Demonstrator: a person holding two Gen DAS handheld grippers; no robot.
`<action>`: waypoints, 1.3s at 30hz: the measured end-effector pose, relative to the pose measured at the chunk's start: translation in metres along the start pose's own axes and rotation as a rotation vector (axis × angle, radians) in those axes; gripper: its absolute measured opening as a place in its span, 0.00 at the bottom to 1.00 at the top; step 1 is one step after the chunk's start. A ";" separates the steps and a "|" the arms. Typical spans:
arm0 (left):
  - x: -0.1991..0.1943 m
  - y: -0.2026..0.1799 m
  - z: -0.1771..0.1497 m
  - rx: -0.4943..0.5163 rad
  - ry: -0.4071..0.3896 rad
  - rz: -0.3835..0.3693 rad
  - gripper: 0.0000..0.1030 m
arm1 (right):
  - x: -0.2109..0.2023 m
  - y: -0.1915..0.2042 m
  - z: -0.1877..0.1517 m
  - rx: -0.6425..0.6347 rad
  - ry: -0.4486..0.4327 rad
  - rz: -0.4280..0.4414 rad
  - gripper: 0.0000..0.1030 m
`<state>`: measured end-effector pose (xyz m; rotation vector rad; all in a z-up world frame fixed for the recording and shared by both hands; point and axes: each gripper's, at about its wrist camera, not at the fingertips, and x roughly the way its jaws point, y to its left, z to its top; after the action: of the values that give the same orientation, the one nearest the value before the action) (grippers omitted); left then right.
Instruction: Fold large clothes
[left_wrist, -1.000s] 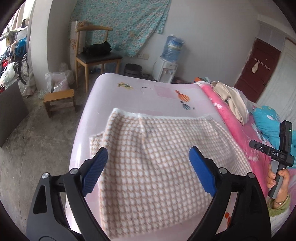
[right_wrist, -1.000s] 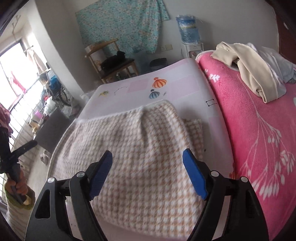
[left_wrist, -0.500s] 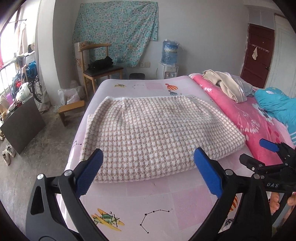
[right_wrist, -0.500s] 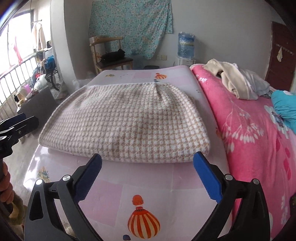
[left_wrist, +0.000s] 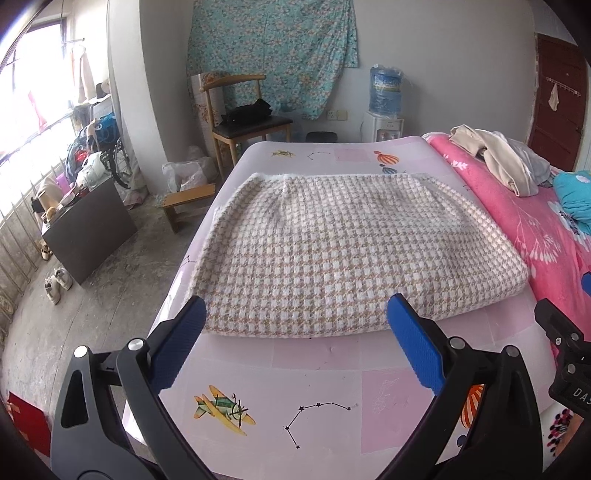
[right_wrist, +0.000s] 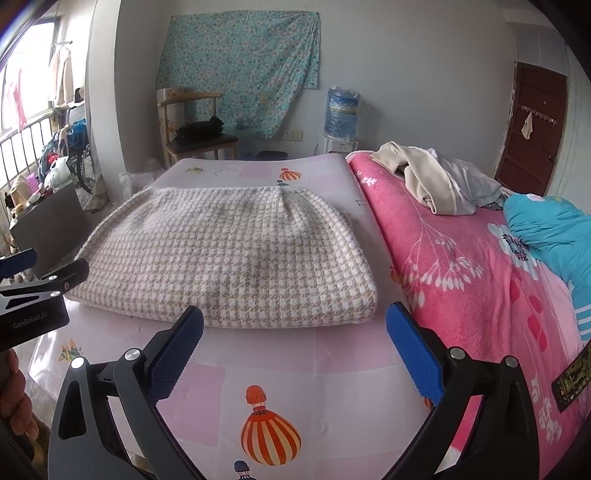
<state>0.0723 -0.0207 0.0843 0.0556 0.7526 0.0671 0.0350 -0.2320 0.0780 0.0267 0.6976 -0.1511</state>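
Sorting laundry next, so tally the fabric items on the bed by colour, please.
Beige-and-white checked: 1, folded garment
Cream: 1, crumpled garment
Pale grey: 1, crumpled garment
Turquoise: 1, bundle
Total: 4

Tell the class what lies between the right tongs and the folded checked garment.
Only bare pink mat. In the right wrist view, nothing sits between the open right tongs and the near edge of the checked garment.
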 end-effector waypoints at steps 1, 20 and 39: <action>0.000 0.000 -0.001 -0.002 0.002 0.005 0.92 | 0.001 -0.001 0.000 0.012 0.005 0.009 0.94; 0.024 -0.010 -0.017 0.003 0.125 0.002 0.92 | 0.033 0.024 -0.013 -0.029 0.131 0.054 0.94; 0.031 -0.009 -0.023 -0.017 0.163 -0.039 0.92 | 0.034 0.026 -0.012 -0.031 0.145 0.047 0.94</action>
<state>0.0795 -0.0266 0.0451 0.0190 0.9160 0.0416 0.0565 -0.2098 0.0459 0.0249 0.8436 -0.0938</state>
